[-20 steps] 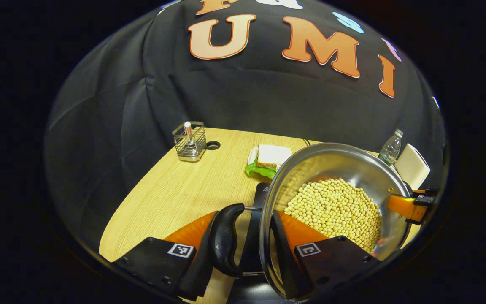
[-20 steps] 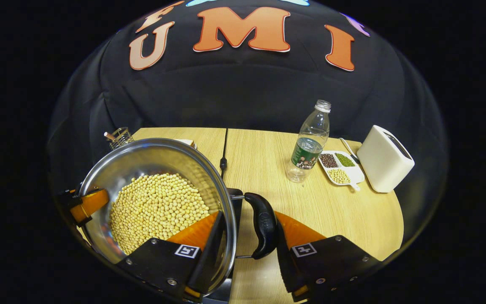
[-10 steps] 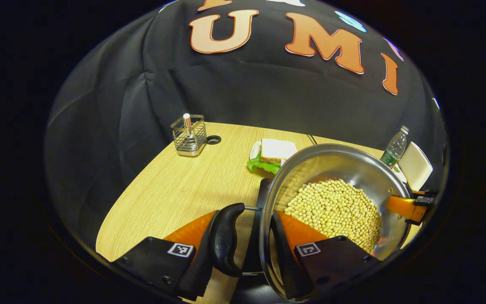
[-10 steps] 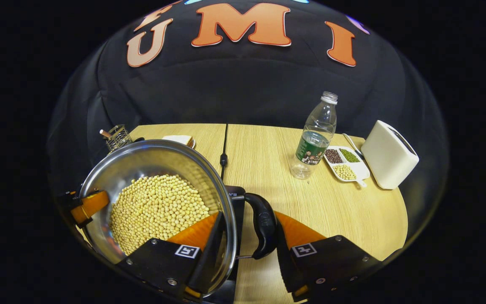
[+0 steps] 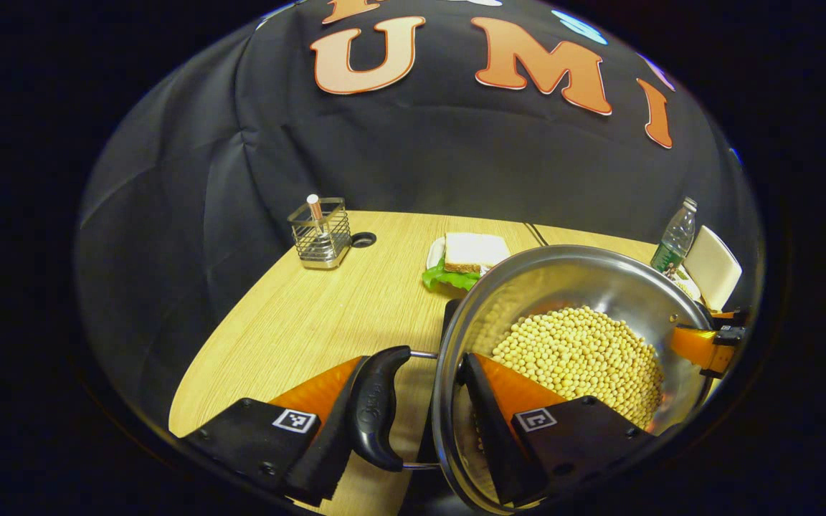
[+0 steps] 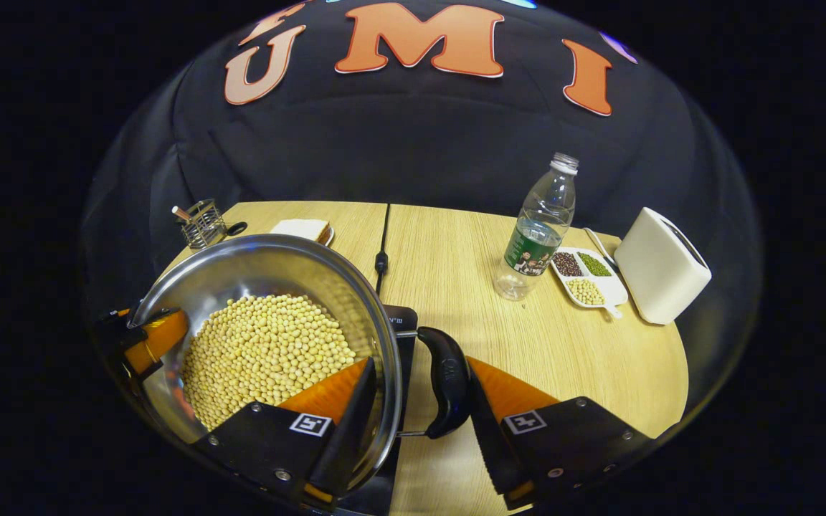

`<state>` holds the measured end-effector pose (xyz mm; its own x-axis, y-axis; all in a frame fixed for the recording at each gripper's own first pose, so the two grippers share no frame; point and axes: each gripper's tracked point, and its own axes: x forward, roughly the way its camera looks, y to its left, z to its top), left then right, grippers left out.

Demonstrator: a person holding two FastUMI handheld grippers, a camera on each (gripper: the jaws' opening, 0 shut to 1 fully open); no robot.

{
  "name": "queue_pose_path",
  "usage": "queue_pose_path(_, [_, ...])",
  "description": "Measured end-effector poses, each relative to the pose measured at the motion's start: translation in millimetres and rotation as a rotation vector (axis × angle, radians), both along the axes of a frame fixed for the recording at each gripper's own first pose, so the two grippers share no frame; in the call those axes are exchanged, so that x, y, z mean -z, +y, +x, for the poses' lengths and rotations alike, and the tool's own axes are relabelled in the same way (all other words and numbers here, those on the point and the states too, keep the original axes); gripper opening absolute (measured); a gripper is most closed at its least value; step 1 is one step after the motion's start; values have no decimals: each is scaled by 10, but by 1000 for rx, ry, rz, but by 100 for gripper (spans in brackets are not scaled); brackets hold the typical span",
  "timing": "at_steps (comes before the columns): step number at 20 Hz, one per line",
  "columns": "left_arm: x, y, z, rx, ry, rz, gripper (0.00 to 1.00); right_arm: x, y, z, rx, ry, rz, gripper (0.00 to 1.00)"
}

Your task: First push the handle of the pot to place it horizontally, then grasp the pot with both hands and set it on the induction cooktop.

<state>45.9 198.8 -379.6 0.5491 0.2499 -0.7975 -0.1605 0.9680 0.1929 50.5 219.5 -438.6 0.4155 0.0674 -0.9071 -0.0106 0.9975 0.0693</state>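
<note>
Pot (image 5: 585, 287), stainless steel and filled with soybeans (image 5: 581, 358), occupies the 4 o'clock region of the left gripper view. We see the left gripper (image 5: 413, 423) at 6 o'clock with one finger outside the black side handle (image 5: 377, 408) and the other inside the pot wall; the fingers are clamped on that handle and the rim beside it. Under the pot, a dark edge of the induction cooktop (image 5: 449, 322) shows; we cannot tell whether the pot touches it. At 3 o'clock the other gripper meets the far rim. On the wooden table (image 5: 298, 330) we note a wire basket (image 5: 320, 233) at 11 o'clock and a sandwich with lettuce (image 5: 467, 259) near 12 o'clock, just beyond the pot.

In the right gripper view, the pot (image 6: 269, 272) sits at 8 o'clock. We see the right gripper (image 6: 420, 423) at 6 o'clock, its fingers clamped across the rim and the second black handle (image 6: 449, 390). The cooktop (image 6: 402, 337) edge shows between rim and handle. A plastic bottle (image 6: 538, 229) stands at 1 o'clock; just beside it lies a divided dish of beans (image 6: 585, 276), then a white toaster (image 6: 660, 265) at 2 o'clock. A black cable (image 6: 382, 251) runs toward 12 o'clock.
</note>
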Motion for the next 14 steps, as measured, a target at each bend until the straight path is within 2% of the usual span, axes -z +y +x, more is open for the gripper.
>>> queue_pose_path(2, [-81,53,9,-8,-18,24,88,-128,-19,72,0,-48,11,78])
queue_pose_path(5, [-177,87,50,-13,-54,36,92,-317,-49,56,-18,-98,36,80])
queue_pose_path(6, [-239,88,70,-16,-73,42,85,-380,-112,68,-20,-118,28,82])
queue_pose_path(7, [-337,105,115,-23,-105,57,92,-464,-182,110,-16,-150,17,83])
queue_pose_path(14, [-1354,-70,539,52,-386,92,92,-1501,-567,356,22,-445,0,87])
